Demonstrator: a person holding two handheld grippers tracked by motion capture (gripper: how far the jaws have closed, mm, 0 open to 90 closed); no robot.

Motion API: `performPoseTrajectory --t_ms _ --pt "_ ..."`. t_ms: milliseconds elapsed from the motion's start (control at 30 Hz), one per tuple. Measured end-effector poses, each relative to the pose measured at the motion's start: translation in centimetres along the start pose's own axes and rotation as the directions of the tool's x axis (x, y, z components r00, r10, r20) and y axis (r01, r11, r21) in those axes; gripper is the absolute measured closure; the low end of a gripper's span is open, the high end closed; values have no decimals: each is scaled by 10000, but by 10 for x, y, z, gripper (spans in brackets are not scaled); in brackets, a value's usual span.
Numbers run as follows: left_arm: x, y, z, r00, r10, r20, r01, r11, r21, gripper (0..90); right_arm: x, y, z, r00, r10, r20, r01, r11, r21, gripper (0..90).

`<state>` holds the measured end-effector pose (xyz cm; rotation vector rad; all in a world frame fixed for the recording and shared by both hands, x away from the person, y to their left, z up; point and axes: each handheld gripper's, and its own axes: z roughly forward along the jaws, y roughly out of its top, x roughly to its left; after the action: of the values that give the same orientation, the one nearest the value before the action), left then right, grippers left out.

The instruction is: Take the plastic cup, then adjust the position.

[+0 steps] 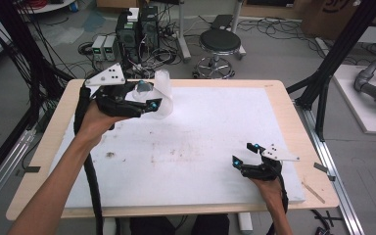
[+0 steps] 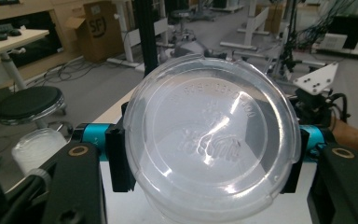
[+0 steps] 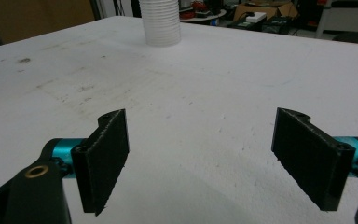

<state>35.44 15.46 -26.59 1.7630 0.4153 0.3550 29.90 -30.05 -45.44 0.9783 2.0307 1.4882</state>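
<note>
My left gripper (image 1: 147, 96) is raised over the table's far left and is shut on a clear plastic cup (image 1: 162, 104). In the left gripper view the cup's round embossed base (image 2: 209, 140) faces the camera, clamped between the two black pads. Just behind it on the white board stands a stack of clear cups (image 1: 163, 78), which also shows as a ribbed white column (image 3: 161, 23) in the right gripper view. My right gripper (image 1: 247, 152) rests low near the front right, jaws wide apart (image 3: 205, 158) with nothing between them.
A white board (image 1: 200, 161) covers most of the wooden table (image 1: 284, 93). A black stool (image 1: 219, 44) and electronics with cables (image 1: 137, 34) stand on the floor beyond the far edge. Black frame posts (image 1: 323, 83) flank the table.
</note>
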Motion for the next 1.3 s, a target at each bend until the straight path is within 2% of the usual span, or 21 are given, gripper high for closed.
performPoseTrajectory --t_ms 100,200,433,700,867,967,1100,1200,1300 --pt "-6 -9 -2 9996 -50 269 62 9991 -429 389 0 0 0 10000 27 -3 -27 10000 30 190" --pt "-11 -19 -2 9986 -62 531 95 9979 -634 389 0 0 0 10000 -23 -19 23 10000 17 190" --pt "-22 -47 3 9939 -252 1076 333 9967 -742 388 -1 0 1 9999 74 -115 -72 9999 137 190" --pt "-30 -84 7 9802 -428 1932 634 9928 -1016 388 0 0 0 10000 31 -79 -31 10000 78 191" --pt "-30 -100 9 9723 -521 2280 775 9916 -1039 388 0 0 0 10000 58 -77 -58 10000 49 190" --pt "-29 -106 10 9689 -536 2417 823 9905 -1105 388 -1 0 0 9999 11 -102 -10 10000 91 191" --pt "-28 -109 12 9720 -579 2279 853 9900 -1121 389 -1 0 0 9999 61 -139 -60 10000 72 190" --pt "-29 -106 12 9714 -569 2305 880 9880 -1271 389 -2 0 -1 9997 80 -252 -80 10000 -8 190" --pt "-29 -105 12 9720 -516 2294 810 9894 -1205 388 -2 0 0 9992 121 -385 -120 9999 26 190"
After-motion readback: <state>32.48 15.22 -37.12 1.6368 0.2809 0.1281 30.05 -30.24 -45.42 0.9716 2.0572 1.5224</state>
